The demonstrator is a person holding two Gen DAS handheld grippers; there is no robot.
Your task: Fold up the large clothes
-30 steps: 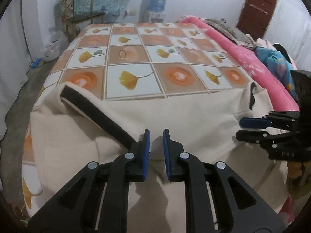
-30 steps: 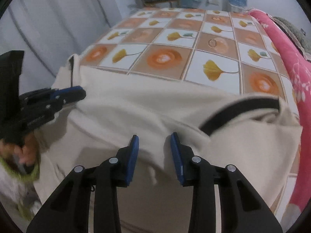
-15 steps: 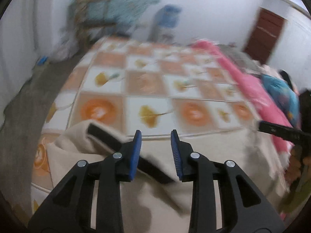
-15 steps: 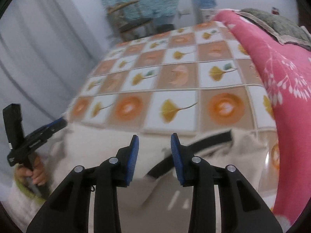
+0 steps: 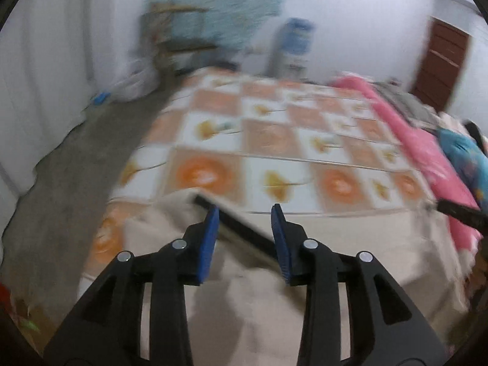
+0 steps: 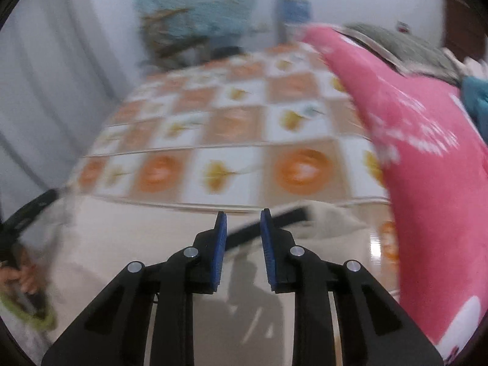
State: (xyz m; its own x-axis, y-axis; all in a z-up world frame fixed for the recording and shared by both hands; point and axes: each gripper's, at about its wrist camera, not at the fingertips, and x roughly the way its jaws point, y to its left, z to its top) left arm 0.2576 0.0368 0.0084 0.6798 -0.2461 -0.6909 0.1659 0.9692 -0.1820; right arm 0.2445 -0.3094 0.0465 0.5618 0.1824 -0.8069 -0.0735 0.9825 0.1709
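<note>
Left wrist view: left gripper [image 5: 245, 224] has released the cream garment [image 5: 335, 244]; jaws spread and opening, nothing between them. Right gripper [image 6: 241, 228] has also lifted clear, jaws closing on nothing. Fold step judged complete. Count: one garment, on the bed [image 5: 274, 140] near edge; two grippers; one pink blanket [image 6: 427, 152].

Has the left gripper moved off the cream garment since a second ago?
Yes. The left gripper has lifted and drawn back: the cream garment sits lower in its view and more patterned bedspread shows. Its jaws are opening, nothing pinched.
</note>
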